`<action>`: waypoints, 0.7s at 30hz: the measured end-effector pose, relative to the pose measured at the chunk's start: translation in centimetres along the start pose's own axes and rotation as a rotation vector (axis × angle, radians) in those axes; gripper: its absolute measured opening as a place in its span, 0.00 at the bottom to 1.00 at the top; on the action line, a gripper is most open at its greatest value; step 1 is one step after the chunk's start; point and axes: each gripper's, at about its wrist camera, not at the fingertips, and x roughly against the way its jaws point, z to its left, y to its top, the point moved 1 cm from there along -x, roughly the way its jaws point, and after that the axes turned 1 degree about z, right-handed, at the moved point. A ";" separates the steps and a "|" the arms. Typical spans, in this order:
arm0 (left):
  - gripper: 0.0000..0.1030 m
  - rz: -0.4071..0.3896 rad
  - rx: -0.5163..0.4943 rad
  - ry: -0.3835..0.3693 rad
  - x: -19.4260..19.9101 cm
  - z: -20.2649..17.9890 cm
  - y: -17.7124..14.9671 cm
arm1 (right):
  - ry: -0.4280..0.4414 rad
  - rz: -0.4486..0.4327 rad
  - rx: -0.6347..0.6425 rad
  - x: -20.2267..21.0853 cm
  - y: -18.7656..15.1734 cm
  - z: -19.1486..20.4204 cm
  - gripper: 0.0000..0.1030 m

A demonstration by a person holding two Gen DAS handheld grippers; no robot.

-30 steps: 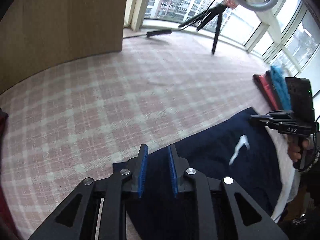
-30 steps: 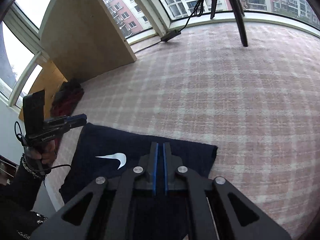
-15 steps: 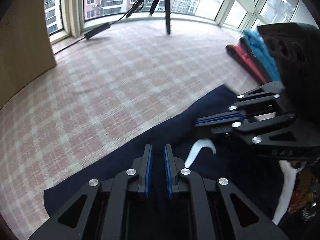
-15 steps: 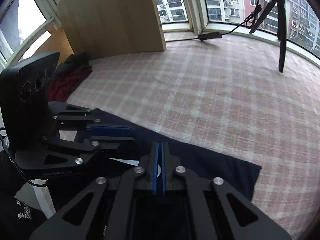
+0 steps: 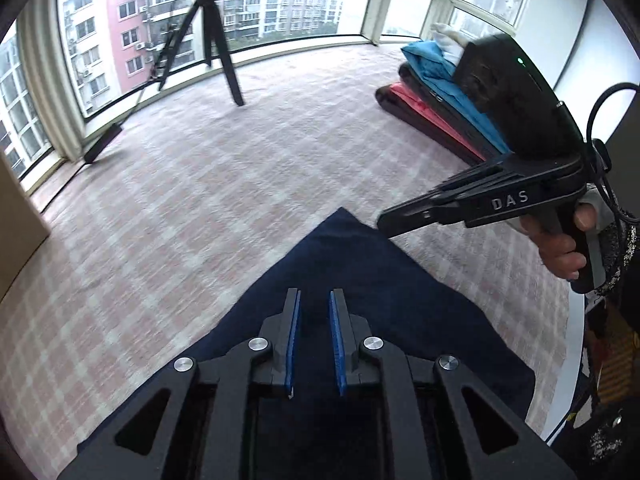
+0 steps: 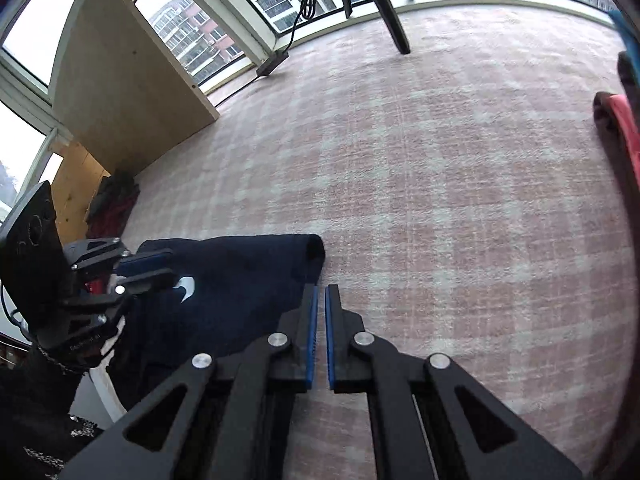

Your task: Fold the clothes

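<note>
You are wearing dark sleeves flecked with small pale specks. Each hand is showing a black plastic pistol-grip tool. The left tongs (image 5: 314, 312) are showing two black fingers lined with blue pads (image 5: 293, 336), joined by linkage bars with round silver screws. The right tongs (image 6: 321, 308) are looking the same. White letters "DAS" are showing on the right tool's side, with a small green light and a black cable trailing.
</note>
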 end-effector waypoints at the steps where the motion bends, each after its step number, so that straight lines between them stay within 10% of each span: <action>1: 0.13 0.010 -0.014 -0.012 -0.6 -0.5 0.0 | 0.013 -0.001 -0.013 -0.3 0.2 -0.1 0.05; 21: 0.14 0.044 -0.008 -0.036 -2.3 -0.8 -1.1 | 0.109 0.055 -0.059 -2.8 2.8 -0.3 0.05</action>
